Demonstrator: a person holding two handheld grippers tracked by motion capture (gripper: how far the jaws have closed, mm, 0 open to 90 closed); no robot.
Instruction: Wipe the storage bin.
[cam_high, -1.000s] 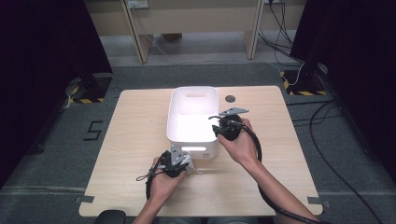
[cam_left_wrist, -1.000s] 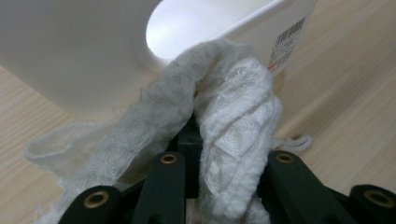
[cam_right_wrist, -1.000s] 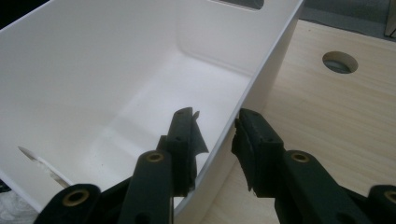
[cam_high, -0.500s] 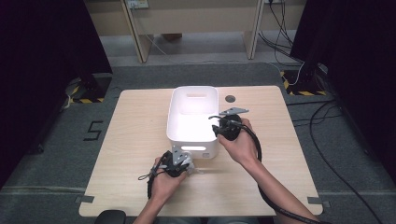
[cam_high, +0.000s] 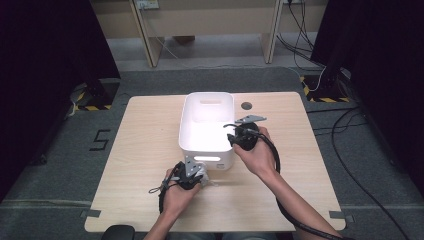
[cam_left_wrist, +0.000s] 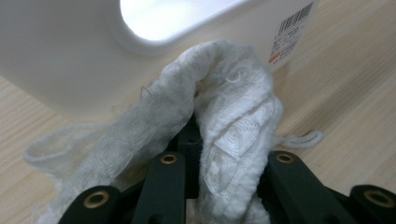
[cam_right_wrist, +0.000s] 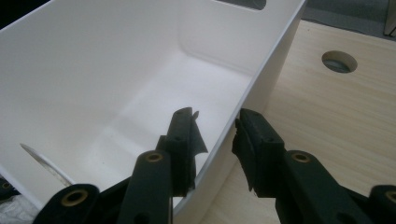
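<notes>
A white towel-like cloth (cam_left_wrist: 233, 112) is bunched between the jaws of my left gripper (cam_left_wrist: 224, 158), which is shut on it. That gripper (cam_high: 192, 172) rests low on the wooden table (cam_high: 150, 150), just in front of the white plastic bin (cam_high: 207, 96); the cloth (cam_high: 206, 177) nearly touches the bin's front wall (cam_left_wrist: 70, 56) under its handle slot. My right gripper (cam_high: 231, 134) hangs over the bin's right wall near the front corner. Its jaws (cam_right_wrist: 217, 128) straddle that wall (cam_right_wrist: 261, 70), one inside and one outside, with small gaps showing. The bin's floor (cam_right_wrist: 154, 121) is bare.
A round hole (cam_high: 246, 106) sits in the table behind the bin's right side. A barcode label (cam_left_wrist: 292, 32) is stuck on the bin's front wall. Dark curtains, cables and table legs surround the table; bare tabletop lies left and right of the bin.
</notes>
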